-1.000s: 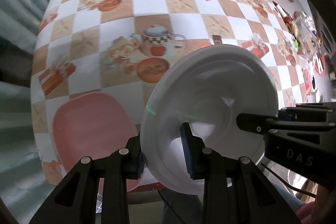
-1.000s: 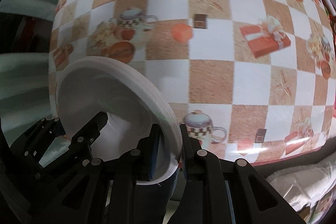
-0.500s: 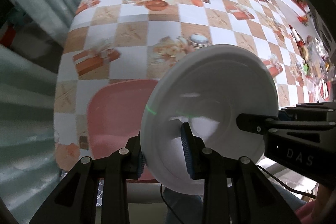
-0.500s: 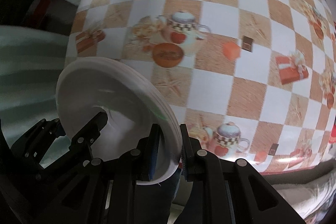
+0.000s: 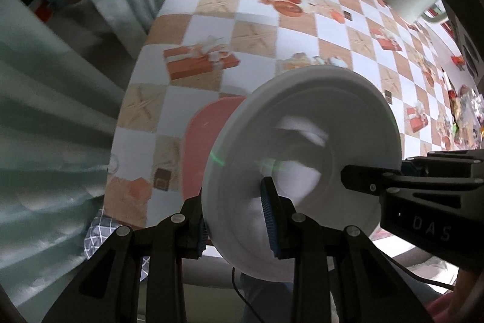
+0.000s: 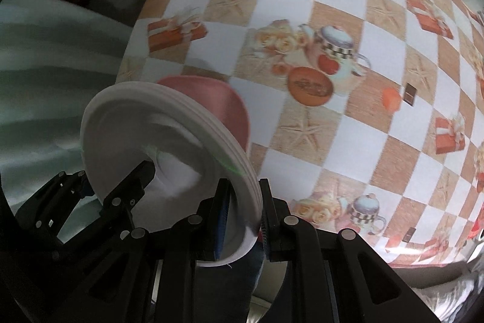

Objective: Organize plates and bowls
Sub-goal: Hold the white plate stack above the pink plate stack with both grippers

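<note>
The stack of white plates hangs in the air above the bench, tilted on edge, its layered rims showing in the right wrist view. The left gripper is clamped on one side of the rim and the right gripper on the opposite side, so 2 grips share the load. Below and partly behind the stack lies a pink plate near the bench's corner. This looks like the carry step, with the pink plate the likely target. The next move calls for levelling the stack, centring it over the pink plate and lowering both sides evenly before either grip lets go
</note>
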Tool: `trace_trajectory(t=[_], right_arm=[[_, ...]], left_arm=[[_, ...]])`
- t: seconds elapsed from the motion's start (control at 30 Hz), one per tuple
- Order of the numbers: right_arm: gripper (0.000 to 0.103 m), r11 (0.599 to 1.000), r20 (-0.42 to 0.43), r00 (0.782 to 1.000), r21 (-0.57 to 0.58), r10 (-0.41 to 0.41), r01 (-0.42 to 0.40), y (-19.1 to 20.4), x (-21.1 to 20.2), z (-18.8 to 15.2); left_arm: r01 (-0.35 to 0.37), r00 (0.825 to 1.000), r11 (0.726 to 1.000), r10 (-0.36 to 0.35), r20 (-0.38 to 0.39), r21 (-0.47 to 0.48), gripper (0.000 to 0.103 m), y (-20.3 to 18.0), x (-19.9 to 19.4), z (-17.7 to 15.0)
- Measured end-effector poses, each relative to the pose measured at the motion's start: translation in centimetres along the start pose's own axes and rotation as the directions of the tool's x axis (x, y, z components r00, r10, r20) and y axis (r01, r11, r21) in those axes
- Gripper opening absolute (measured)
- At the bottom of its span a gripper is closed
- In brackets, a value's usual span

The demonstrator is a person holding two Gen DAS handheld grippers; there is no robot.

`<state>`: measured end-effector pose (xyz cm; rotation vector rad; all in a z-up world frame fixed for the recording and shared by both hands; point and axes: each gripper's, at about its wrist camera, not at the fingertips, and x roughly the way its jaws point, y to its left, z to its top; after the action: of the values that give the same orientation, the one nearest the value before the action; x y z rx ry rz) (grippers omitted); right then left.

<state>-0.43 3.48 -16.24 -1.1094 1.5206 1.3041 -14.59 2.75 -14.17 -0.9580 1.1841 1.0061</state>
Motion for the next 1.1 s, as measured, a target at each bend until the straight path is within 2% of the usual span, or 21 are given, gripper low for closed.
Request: trace_trajectory(t=[0.5, 1.1], right_arm=[[0.020, 0.998, -0.030, 1.000, -0.068, -0.005, 0.003, 3.0, 1.4, 0.8], [0.020, 0.999, -0.072, 0.997, -0.053, -0.004, 0.000, 2.5, 2.8, 1.5]], left_arm=[[-0.014, 1.000, 0.997, 0.013, -0.010, -0.072, 0.034, 3.3, 0.4, -0.4], [-0.007, 0.998, 0.998, 0.004, -0.055, -0.065, 0.034, 3.6, 2.1, 0.1]])
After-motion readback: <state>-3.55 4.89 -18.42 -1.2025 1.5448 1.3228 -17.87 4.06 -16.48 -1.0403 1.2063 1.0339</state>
